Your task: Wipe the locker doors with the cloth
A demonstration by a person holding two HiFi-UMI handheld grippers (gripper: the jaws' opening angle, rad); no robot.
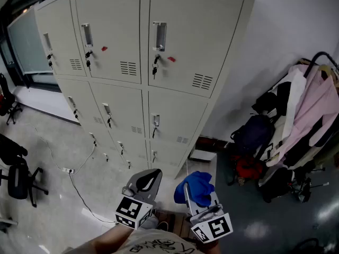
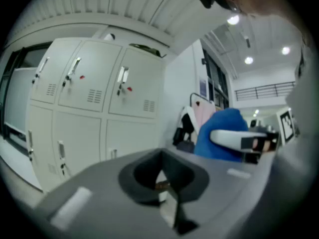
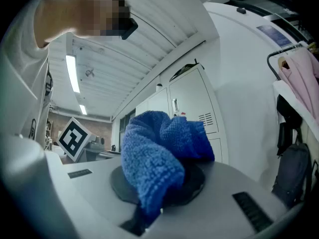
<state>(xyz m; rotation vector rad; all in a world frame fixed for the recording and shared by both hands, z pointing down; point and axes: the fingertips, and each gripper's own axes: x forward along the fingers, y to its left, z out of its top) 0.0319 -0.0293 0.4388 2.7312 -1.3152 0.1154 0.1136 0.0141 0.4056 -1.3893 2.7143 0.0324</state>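
While the right gripper [image 1: 190,196] clamps a bunched blue cloth [image 1: 197,186], the left gripper [image 1: 150,178] is closed on nothing; both hover well apart from the locker doors [image 1: 142,46].

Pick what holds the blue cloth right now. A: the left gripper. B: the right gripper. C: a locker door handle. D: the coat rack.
B: the right gripper has its jaws shut on the blue cloth, which bunches up above them in the right gripper view.
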